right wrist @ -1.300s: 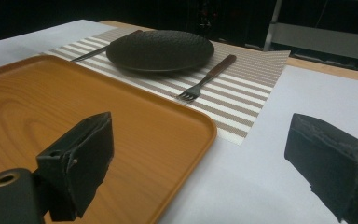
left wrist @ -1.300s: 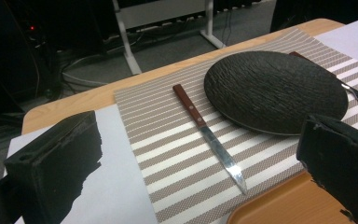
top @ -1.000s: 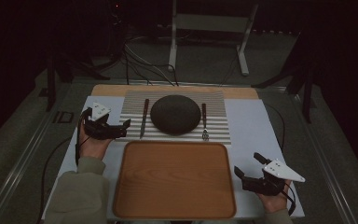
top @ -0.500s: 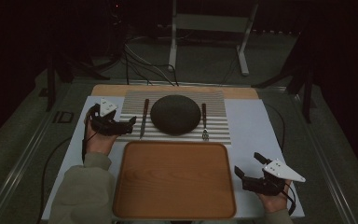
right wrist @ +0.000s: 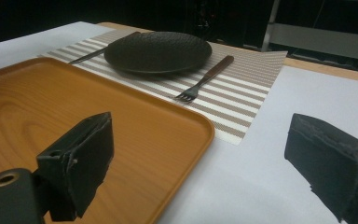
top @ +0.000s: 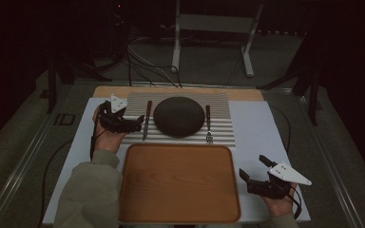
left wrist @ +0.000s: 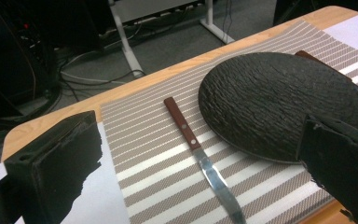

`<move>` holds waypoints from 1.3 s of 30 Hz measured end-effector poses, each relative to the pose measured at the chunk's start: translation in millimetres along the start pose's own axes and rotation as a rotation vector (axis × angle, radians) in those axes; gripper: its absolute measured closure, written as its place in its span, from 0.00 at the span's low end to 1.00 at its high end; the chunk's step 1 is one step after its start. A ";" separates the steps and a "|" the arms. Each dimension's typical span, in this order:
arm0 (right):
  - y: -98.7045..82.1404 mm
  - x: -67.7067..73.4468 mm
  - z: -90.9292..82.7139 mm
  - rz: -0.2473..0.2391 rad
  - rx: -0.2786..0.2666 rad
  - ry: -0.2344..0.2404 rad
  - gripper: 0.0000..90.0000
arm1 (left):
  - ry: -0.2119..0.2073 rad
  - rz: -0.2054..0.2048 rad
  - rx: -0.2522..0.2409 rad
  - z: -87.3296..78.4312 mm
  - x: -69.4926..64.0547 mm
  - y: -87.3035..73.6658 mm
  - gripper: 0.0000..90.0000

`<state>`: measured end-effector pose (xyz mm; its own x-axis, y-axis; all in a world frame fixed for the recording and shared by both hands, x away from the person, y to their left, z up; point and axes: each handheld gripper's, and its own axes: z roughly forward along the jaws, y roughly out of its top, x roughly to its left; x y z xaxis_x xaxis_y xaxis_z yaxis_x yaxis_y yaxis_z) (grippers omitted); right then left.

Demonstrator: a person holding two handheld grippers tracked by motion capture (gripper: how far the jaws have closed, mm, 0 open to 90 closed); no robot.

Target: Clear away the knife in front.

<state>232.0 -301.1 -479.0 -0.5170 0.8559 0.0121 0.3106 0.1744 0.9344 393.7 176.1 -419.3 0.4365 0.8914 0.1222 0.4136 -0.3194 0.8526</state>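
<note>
Knife (left wrist: pixel 200 156) lies between wide-open, empty left tongs (left wrist: pixel 191 163), tip cut off; right tongs (right wrist: pixel 214 163) gape empty.

Dark plate (top: pixel 178 116) on striped placemat (top: pixel 223 137), fork (top: pixel 208 124) beside it, wooden tray (top: pixel 178 183) nearer.

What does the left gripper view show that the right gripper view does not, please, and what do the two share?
Left gripper view alone: the knife's wooden handle and blade seen close, lying free on the striped placemat between that gripper's open jaws, and the floor cables beyond the table edge.

Right gripper view alone: the wooden tray and the fork with its tines toward the tray, framed by that gripper's open, empty jaws.

Both: the dark plate on the placemat, with white table cover beside the mat.
</note>
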 end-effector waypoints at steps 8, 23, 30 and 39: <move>0.0 -0.5 0.2 0.004 -0.001 -0.002 0.09 | 0.006 0.001 0.013 14.9 -5.2 5.0 0.00; -0.2 -1.2 0.5 0.011 -0.002 -0.003 0.09 | 0.007 -0.011 0.038 38.5 -8.8 5.6 0.01; -0.3 -1.9 0.6 0.014 -0.003 -0.005 0.09 | 0.016 -0.013 0.053 51.4 -12.9 6.7 0.01; -0.2 -3.0 0.4 0.019 -0.007 -0.005 0.09 | 0.025 -0.029 0.065 66.7 -15.5 8.8 0.01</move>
<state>233.8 -303.6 -479.4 -0.5068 0.8616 0.0277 0.3149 0.1551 0.9364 443.8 138.0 -447.6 0.4035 0.9082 0.1112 0.4769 -0.3124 0.8216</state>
